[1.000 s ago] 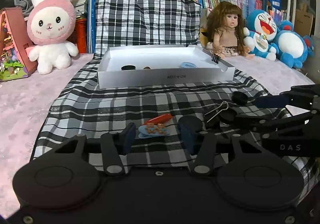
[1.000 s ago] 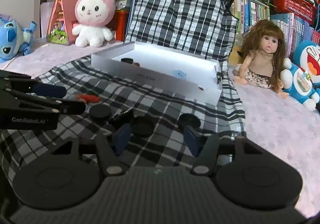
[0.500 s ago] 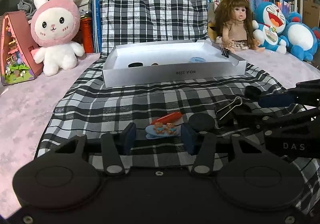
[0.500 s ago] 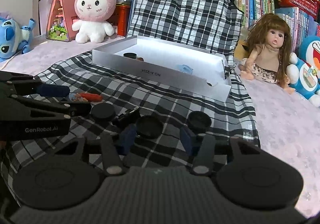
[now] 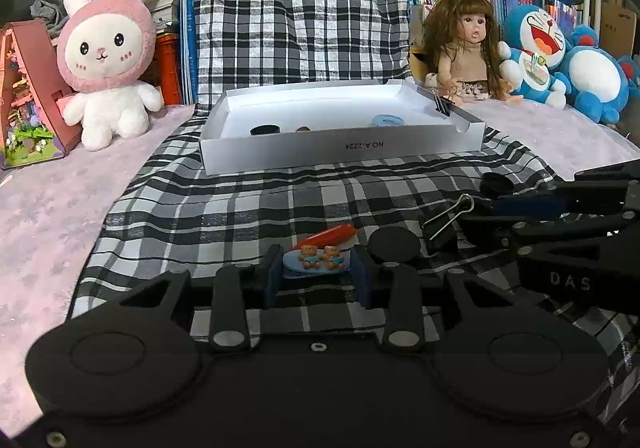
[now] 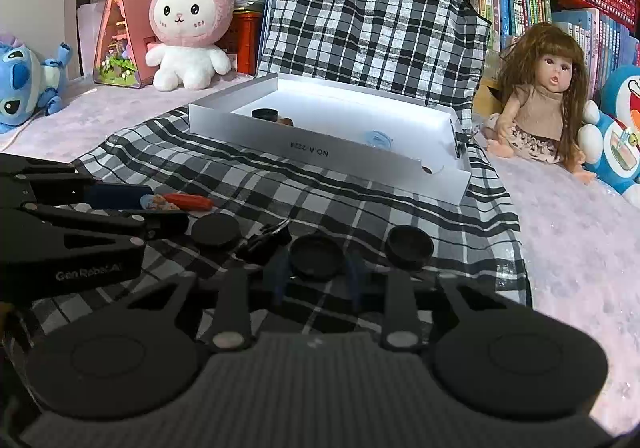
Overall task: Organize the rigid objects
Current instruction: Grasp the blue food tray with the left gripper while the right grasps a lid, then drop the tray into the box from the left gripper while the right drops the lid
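The white box (image 5: 340, 151) sits in the middle of the checked cloth (image 5: 224, 207). In front of the box, low on the cloth, the left gripper (image 5: 316, 270) has just been closing. Its two blue pads now squeeze a little blue hair clip with two bears (image 5: 318, 259). A red-orange stick (image 5: 328, 235) lies just behind the clip, nearer the box.

The right gripper (image 6: 318, 274) has also just been closing. Its pads are tight on a flat black round cap (image 6: 316, 256). A second black cap (image 6: 409, 247) sits just beside it, and a third black disc (image 6: 216, 230) lies between the two grippers. A black binder clip (image 5: 444, 224) lies near that disc.

Inside the box are a black cap (image 5: 265, 129), a small brown thing (image 5: 303, 128) and a light blue thing (image 5: 387, 121). Another binder clip (image 5: 440, 103) is pinched on the box's right rim.
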Action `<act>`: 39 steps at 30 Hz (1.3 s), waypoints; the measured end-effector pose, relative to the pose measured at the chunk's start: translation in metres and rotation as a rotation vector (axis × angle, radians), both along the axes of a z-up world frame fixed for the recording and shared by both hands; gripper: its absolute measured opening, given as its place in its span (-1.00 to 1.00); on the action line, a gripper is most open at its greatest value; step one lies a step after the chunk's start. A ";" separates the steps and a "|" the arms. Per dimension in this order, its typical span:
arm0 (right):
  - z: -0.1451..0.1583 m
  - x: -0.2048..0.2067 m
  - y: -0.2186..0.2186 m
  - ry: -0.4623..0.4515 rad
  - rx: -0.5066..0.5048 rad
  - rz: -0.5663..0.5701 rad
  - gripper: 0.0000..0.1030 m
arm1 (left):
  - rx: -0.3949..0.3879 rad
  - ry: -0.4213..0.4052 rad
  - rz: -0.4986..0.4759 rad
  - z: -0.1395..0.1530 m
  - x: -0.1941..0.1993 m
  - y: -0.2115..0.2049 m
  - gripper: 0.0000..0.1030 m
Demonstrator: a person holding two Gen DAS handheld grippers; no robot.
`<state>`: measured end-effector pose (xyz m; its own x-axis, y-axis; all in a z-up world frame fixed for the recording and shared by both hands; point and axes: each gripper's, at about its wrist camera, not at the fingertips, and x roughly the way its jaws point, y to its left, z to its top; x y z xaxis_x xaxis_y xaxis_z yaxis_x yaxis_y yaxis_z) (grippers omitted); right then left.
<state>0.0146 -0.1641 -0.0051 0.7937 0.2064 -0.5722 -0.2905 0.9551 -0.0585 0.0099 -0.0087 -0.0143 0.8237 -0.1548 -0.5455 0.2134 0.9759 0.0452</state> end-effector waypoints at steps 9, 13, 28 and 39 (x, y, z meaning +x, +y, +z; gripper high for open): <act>0.014 0.001 -0.010 -0.012 0.022 -0.029 -0.31 | -0.041 -0.006 0.016 0.021 0.003 0.014 -0.33; 0.022 0.007 -0.016 -0.010 0.041 -0.057 -0.31 | -0.047 -0.004 0.024 0.030 0.013 0.018 -0.33; 0.051 0.045 -0.040 -0.014 0.102 -0.151 -0.31 | -0.103 0.013 0.032 0.065 0.066 0.032 -0.33; 0.055 0.103 -0.051 0.088 0.228 -0.228 -0.33 | -0.216 0.099 0.043 0.073 0.129 0.030 -0.33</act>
